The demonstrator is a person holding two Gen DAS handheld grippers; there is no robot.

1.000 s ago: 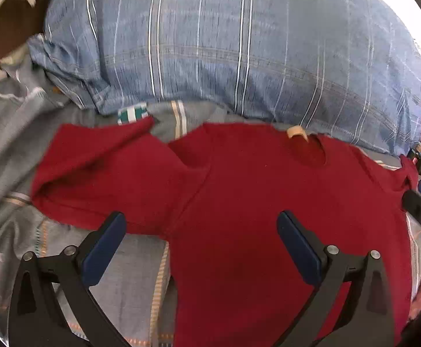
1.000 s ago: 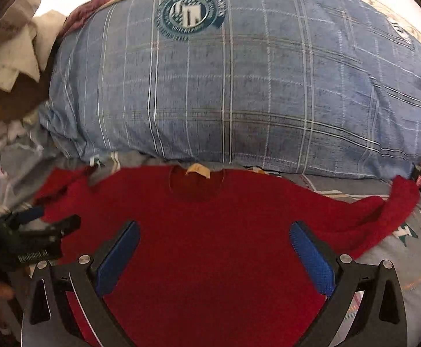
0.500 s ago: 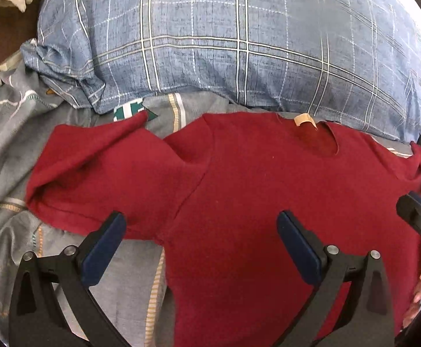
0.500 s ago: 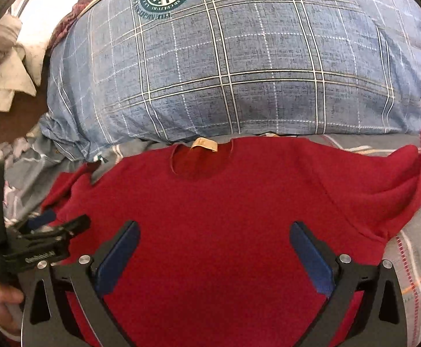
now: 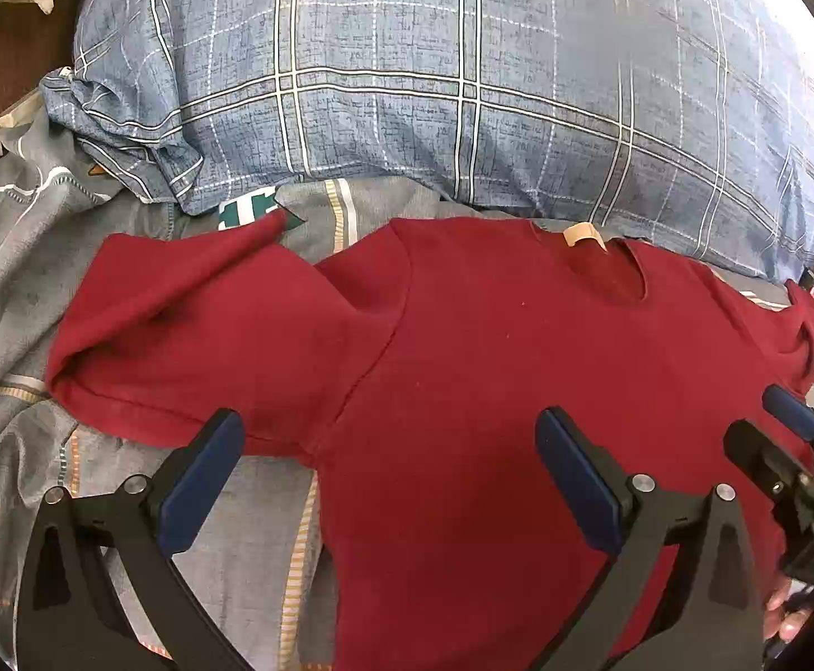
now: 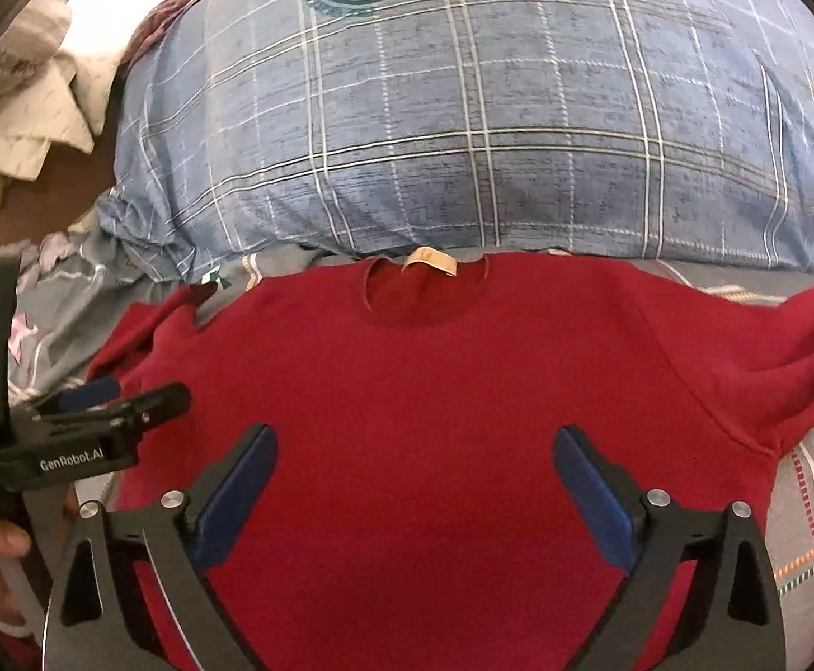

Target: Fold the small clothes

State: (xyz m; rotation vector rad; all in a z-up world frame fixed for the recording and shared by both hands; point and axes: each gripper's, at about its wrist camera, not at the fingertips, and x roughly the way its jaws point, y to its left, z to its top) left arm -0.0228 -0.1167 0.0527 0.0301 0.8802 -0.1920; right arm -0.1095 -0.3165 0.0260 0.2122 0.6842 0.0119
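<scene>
Left gripper [image 5: 387, 475] & right gripper [image 6: 415, 483] both spread wide, holding nothing, just above the red shirt [image 5: 490, 391]. Shirt lies flat on the grey bedsheet [image 5: 20, 257], collar by the blue plaid pillow [image 5: 434, 84].

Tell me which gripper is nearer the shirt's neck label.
Right. The right gripper sits almost straight below the neck label, over the red shirt; the left gripper is off toward the left sleeve.
</scene>
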